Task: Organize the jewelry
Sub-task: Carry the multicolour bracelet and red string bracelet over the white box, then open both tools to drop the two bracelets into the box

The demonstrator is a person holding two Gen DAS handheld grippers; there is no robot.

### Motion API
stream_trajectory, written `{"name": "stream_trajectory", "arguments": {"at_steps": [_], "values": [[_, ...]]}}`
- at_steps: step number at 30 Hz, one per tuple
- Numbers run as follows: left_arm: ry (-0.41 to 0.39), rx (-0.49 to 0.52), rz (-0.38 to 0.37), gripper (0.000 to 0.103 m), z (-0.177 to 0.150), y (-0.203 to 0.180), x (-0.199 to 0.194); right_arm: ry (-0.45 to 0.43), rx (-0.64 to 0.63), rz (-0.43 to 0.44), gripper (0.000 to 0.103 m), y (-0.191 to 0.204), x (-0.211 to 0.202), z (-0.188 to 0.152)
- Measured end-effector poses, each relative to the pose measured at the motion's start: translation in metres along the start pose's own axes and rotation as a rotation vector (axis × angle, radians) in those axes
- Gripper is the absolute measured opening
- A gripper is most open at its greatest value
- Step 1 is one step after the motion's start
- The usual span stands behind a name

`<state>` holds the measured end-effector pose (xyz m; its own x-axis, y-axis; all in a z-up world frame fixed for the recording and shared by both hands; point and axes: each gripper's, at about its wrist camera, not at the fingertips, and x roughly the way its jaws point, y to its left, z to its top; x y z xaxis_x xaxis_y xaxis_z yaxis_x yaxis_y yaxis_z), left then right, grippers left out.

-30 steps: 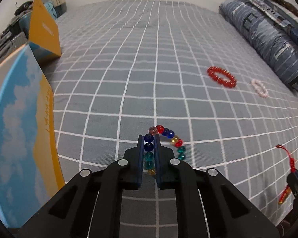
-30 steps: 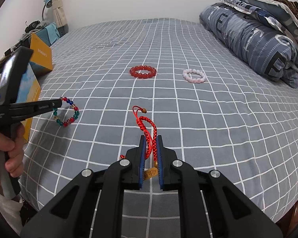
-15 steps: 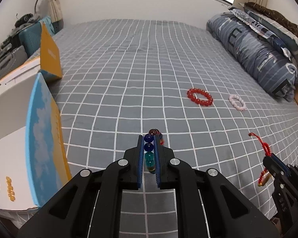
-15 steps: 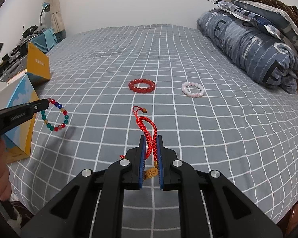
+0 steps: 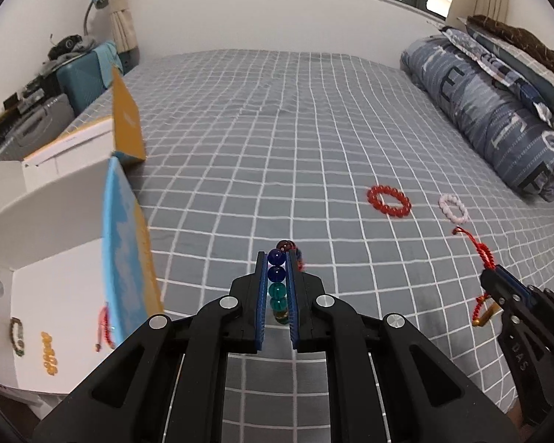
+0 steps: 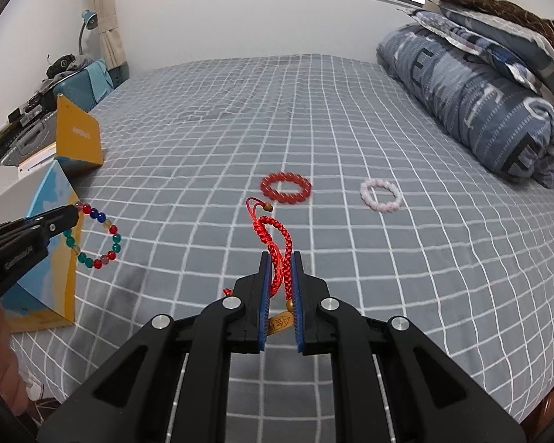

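My left gripper is shut on a multicoloured bead bracelet and holds it in the air beside the open white box. From the right wrist view the bracelet hangs from the left gripper. My right gripper is shut on a red braided cord bracelet with a gold charm, held above the bed; it also shows in the left wrist view. A red bead bracelet and a pale pink bead bracelet lie on the bed.
The box holds several bracelets and has a blue-and-orange flap standing up. A second orange flap stands behind. The grey checked bed spreads ahead, with a folded quilt at the right. Luggage and clutter sit at the far left.
My left gripper has risen and swung left toward the box with the bead bracelet; the box interior has come into view. My right gripper has lifted slightly with the red cord bracelet.
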<state>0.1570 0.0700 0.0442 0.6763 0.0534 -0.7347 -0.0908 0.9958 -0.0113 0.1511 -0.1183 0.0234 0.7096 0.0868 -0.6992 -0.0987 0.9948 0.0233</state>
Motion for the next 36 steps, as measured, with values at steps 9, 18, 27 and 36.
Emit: {"name": "stream_trajectory", "arguments": {"at_steps": [9, 18, 27, 36], "values": [[-0.068, -0.068, 0.051, 0.009, 0.026, 0.069, -0.065, -0.035, -0.081, 0.056, 0.01, 0.072, -0.021, 0.044], [-0.073, -0.153, 0.173, 0.009, 0.018, 0.172, -0.106, -0.047, -0.195, 0.173, 0.01, 0.192, -0.048, 0.063], [0.029, -0.265, 0.272, 0.009, -0.026, 0.266, -0.085, 0.029, -0.335, 0.249, 0.01, 0.305, -0.025, 0.037], [0.193, -0.325, 0.308, 0.009, -0.07, 0.317, -0.035, 0.162, -0.387, 0.244, 0.01, 0.353, 0.019, 0.014]]}}
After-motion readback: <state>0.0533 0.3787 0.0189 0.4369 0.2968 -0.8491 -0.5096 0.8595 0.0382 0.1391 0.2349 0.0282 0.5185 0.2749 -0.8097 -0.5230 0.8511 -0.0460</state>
